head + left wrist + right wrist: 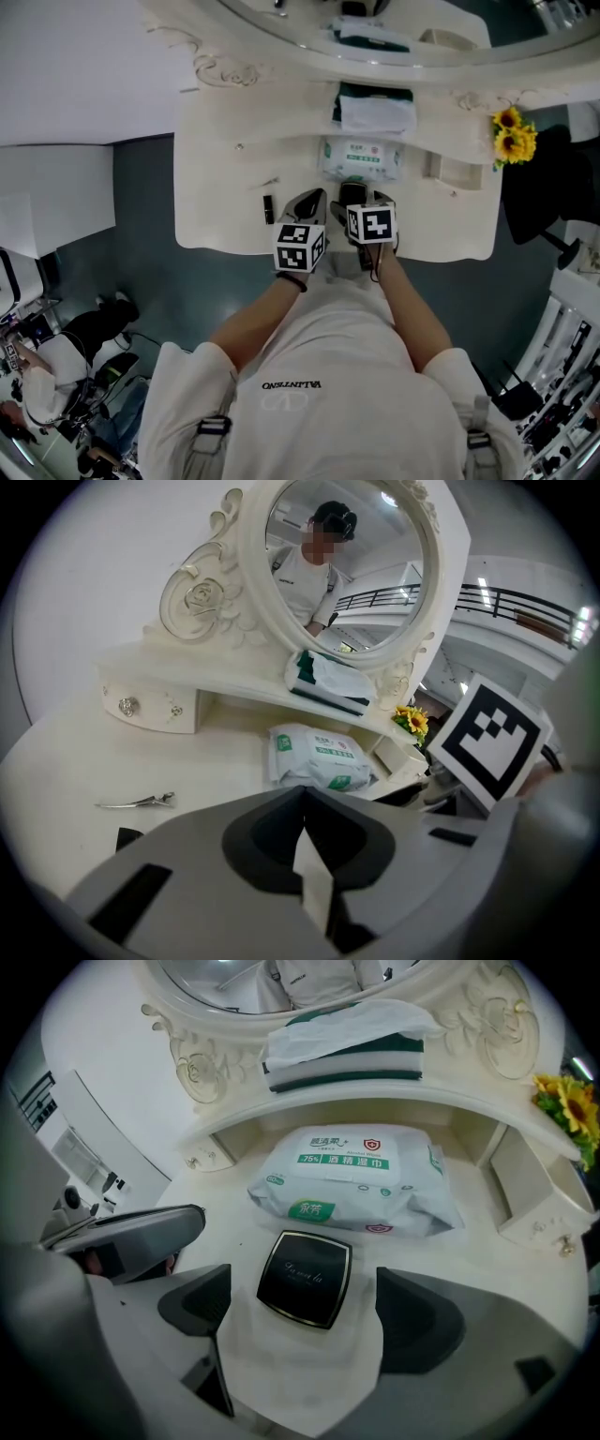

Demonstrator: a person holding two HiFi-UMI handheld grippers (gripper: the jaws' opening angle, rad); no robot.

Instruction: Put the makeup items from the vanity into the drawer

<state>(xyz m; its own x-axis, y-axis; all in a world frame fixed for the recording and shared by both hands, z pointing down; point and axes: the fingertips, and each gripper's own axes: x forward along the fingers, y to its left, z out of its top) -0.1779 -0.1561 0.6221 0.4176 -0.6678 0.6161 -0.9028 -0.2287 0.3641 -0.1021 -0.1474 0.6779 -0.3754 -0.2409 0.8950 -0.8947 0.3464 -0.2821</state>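
Grasp step: our right gripper [309, 1333], jaws wide apart and empty, straddles the black compact [305, 1279] on the near vanity [487, 1260]. Left gripper [305, 841] closed, empty. Next we'd close on the compact.

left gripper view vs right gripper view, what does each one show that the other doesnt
Only the left gripper view shows a metal hair clip lying on the vanity top.

Only the right gripper view shows the black compact, which lies flat between the open fingers of the right gripper and is not gripped.

Both views show the wipes pack, the sunflowers and the folded cloth on the shelf under the mirror.
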